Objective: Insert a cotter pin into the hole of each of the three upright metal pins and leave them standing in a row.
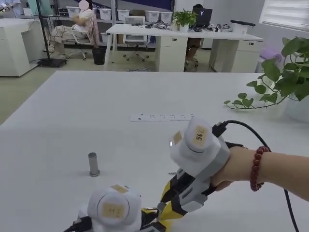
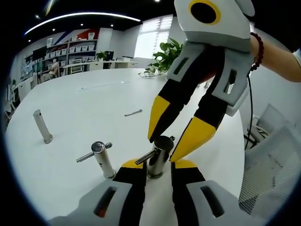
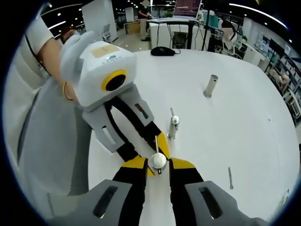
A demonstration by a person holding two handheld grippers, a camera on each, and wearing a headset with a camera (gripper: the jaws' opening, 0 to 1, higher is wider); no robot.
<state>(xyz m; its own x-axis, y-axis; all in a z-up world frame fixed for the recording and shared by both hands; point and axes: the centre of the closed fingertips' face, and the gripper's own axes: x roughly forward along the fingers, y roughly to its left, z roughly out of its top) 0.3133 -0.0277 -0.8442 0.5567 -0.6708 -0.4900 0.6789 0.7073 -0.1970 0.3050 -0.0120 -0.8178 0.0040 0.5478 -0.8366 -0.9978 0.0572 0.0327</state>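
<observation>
We see the left hand-held gripper [image 2: 158, 167] low on the white counter [image 2: 94, 99], its two yellow-tipped jaws pinching the lower part of the nearest metal pin [image 2: 160, 153], which stands upright. A cotter pin [image 2: 145, 158] sits crosswise through the hole near this pin's top, one end sticking out to the side. The right hand-held gripper [image 3: 158, 165] comes down from above, its jaws narrowly spread to either side of the pin's head; we cannot tell whether they are actually pressing on the head or on the cotter pin. Just beside stands the second metal pin [image 2: 102, 159], upright, with a second cotter pin [image 2: 88, 155] through its hole. The third metal pin [image 2: 41, 125] stands further along the same line, apart from the other two, with nothing through it. A loose cotter pin [image 2: 133, 112] lies flat on the counter beyond the grippers. In the head view we see a bead bracelet [image 1: 257, 169] on the wrist behind the right hand-held gripper, a white power strip [image 1: 161, 117] farther back on the counter, and a leafy plant [image 1: 285, 72] at the counter's right edge.
</observation>
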